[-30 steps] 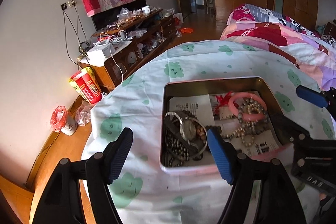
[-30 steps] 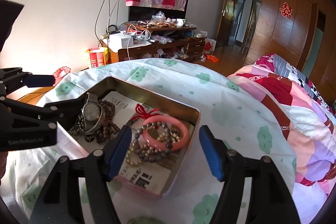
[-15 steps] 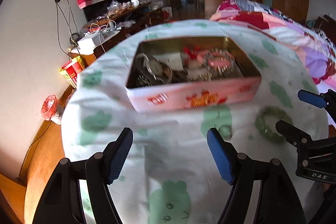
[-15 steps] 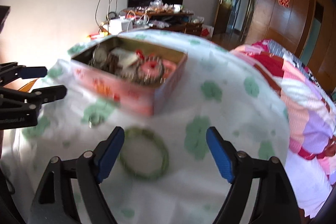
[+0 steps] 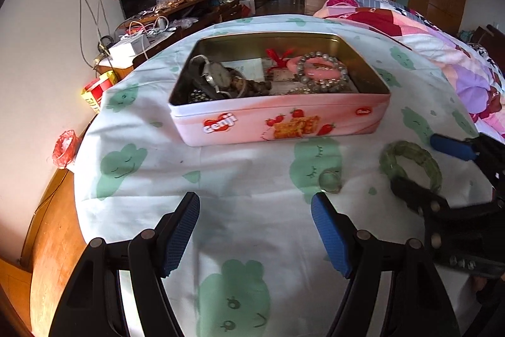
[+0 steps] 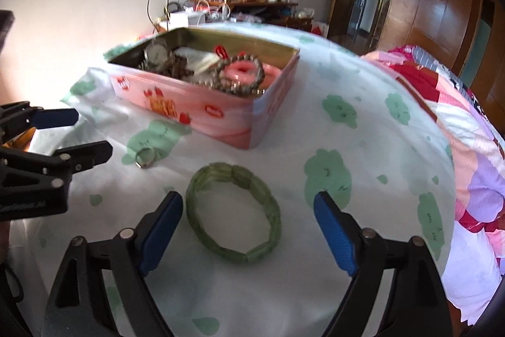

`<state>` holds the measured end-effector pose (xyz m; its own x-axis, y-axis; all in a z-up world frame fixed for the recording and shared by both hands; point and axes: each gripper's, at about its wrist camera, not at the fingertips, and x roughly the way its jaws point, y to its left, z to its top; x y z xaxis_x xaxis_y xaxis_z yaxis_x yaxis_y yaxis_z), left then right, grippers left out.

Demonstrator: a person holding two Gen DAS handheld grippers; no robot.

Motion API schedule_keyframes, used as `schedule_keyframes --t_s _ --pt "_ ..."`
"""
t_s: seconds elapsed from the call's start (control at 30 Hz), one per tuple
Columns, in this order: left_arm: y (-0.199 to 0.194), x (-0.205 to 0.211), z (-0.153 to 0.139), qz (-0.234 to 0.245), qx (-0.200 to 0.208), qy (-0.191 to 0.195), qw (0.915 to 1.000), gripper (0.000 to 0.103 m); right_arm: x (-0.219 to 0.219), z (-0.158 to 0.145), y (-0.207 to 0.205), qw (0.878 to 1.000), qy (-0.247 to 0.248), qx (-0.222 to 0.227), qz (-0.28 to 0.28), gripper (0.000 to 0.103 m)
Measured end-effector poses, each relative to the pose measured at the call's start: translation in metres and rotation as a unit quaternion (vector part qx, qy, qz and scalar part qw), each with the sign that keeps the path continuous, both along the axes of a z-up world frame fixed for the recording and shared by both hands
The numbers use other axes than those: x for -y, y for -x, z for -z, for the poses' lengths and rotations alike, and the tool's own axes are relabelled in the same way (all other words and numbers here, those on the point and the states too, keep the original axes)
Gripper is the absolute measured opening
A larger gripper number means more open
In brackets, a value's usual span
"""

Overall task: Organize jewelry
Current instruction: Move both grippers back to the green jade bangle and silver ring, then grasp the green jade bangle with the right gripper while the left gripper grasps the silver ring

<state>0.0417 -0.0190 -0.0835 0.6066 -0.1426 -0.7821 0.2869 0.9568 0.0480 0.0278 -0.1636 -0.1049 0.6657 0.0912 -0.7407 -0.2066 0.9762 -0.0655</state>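
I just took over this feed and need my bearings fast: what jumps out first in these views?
The open pink biscuit tin at the centre of the cloth-covered table, crowded with a watch, dark beads and a pink bangle. In front of it, out on the cloth, lie a green bracelet, framed by the open right gripper, and a small ring to its left, near the open left gripper.
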Motion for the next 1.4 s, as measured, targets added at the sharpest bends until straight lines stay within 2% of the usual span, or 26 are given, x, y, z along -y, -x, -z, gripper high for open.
schedule_keyframes --t_s 0.03,0.07,0.17,0.2,0.37,0.6,0.77,0.87,1.0,1.1,1.17,1.4 --pt "0.0 0.002 0.0 0.004 0.0 0.001 1.0 0.073 0.003 0.0 -0.001 1.0 -0.007 -0.003 0.002 0.075" --pt "0.0 0.004 0.0 0.006 -0.001 0.002 1.0 0.073 0.005 0.001 -0.002 1.0 -0.014 -0.009 0.003 0.055" --pt "0.0 0.008 -0.001 0.012 -0.003 0.008 0.9999 0.073 0.013 0.001 0.001 1.0 -0.027 -0.012 0.007 0.022" --pt "-0.001 0.011 -0.001 0.015 -0.006 0.01 0.9998 0.073 0.015 0.0 0.003 1.0 -0.025 -0.01 0.008 0.019" --pt "-0.003 0.027 0.0 0.037 -0.01 0.016 0.9991 0.073 0.024 0.001 0.008 0.999 0.013 0.009 0.039 0.017" --pt "-0.007 0.042 0.008 0.055 -0.022 0.013 0.9981 0.073 0.029 0.002 0.01 0.999 0.004 0.018 0.047 0.017" --pt "-0.01 0.044 0.012 0.056 -0.026 0.012 0.998 0.058 0.028 0.003 0.007 0.999 0.01 0.022 0.045 0.018" --pt "-0.01 0.043 0.011 0.057 -0.025 0.013 0.998 0.046 0.027 0.003 0.009 0.999 0.017 0.026 0.045 0.018" --pt "-0.006 0.043 0.01 0.072 -0.026 0.012 0.997 0.019 0.024 0.003 0.009 0.998 0.027 0.03 0.045 0.018" --pt "-0.004 0.041 0.01 0.079 -0.028 0.013 0.9964 0.018 0.024 0.003 0.009 0.998 0.027 0.031 0.044 0.018" --pt "-0.003 0.037 0.009 0.08 -0.03 0.013 0.9963 0.001 0.025 0.003 0.009 0.998 0.023 0.032 0.043 0.018" --pt "-0.002 0.02 0.006 0.067 -0.027 0.022 0.9972 0.0 0.025 0.003 0.011 0.999 0.014 0.032 0.034 0.018"
